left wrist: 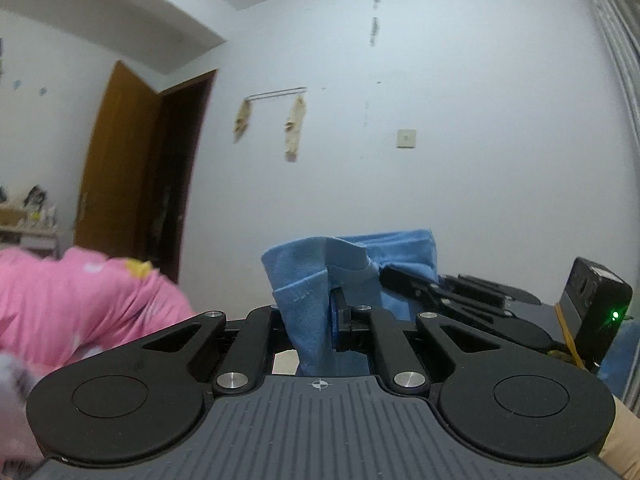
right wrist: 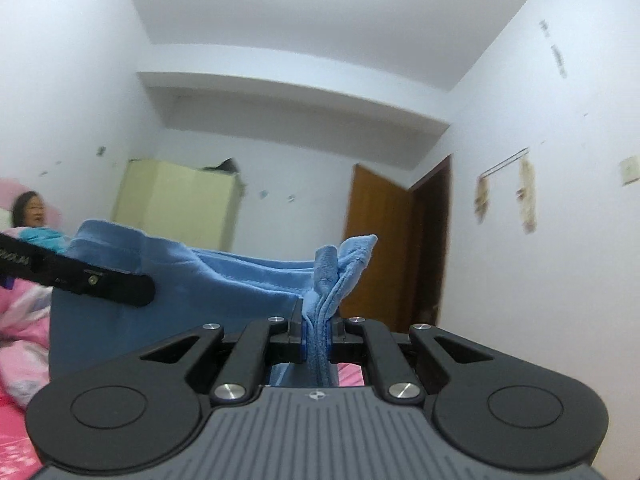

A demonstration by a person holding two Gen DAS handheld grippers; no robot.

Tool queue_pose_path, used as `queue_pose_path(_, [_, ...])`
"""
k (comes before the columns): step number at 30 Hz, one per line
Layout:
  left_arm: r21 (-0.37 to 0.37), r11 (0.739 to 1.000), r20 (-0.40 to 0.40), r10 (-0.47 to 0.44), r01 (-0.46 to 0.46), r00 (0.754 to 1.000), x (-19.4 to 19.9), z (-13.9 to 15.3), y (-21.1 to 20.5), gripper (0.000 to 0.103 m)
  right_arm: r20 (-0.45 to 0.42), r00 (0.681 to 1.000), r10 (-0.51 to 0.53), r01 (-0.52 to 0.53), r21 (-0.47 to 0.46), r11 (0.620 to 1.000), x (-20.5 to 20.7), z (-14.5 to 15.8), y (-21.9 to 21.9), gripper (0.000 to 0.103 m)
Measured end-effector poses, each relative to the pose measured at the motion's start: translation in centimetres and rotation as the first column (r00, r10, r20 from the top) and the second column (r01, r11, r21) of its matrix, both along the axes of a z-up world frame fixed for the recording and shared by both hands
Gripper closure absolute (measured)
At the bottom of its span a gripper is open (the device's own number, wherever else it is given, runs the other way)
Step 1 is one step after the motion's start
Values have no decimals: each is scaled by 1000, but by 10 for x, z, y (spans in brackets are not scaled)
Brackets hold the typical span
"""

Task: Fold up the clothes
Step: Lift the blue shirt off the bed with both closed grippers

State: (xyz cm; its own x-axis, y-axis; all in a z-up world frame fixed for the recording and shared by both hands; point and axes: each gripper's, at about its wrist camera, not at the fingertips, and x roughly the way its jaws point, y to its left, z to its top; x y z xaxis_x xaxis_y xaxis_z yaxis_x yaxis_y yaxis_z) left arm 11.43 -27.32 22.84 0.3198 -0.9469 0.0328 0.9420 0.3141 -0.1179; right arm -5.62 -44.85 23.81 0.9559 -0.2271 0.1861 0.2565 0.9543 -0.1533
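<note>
A blue garment [left wrist: 304,280] is held up in the air between both grippers. My left gripper [left wrist: 316,320] is shut on one bunched edge of it. My right gripper [right wrist: 316,332] is shut on another bunched edge of the blue garment [right wrist: 224,276], which stretches away to the left. The right gripper [left wrist: 460,296] shows at the right of the left wrist view, close by. The left gripper [right wrist: 80,272] shows at the left of the right wrist view, clamped on the cloth.
Pink bedding [left wrist: 80,304] lies below at the left, also in the right wrist view [right wrist: 20,344]. A person [right wrist: 30,212] sits at the far left. A brown door [right wrist: 384,240] stands open. A pale wardrobe [right wrist: 180,204] stands behind.
</note>
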Motion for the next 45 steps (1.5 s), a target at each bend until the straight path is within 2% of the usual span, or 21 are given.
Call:
queue_pose_path(8, [5, 998, 56, -57, 57, 997, 22, 16, -81, 96, 53, 995, -88, 88, 7, 996, 34, 24, -68, 96])
queue_pose_path(18, [0, 998, 56, -64, 64, 996, 55, 7, -124, 96, 59, 990, -131, 130, 18, 991, 77, 10, -113, 96])
queue_pose_path(22, [12, 998, 77, -57, 56, 995, 61, 4, -130, 96, 65, 989, -136, 134, 36, 990, 88, 3, -126, 96])
queue_pose_path(38, [19, 1000, 59, -18, 17, 998, 103, -10, -147, 96, 18, 990, -137, 135, 89, 987, 141, -19, -158, 96])
queue_pose_path(45, [24, 1000, 0, 15, -15, 1000, 139, -16, -153, 96, -37, 991, -126, 129, 119, 984, 175, -26, -172, 96])
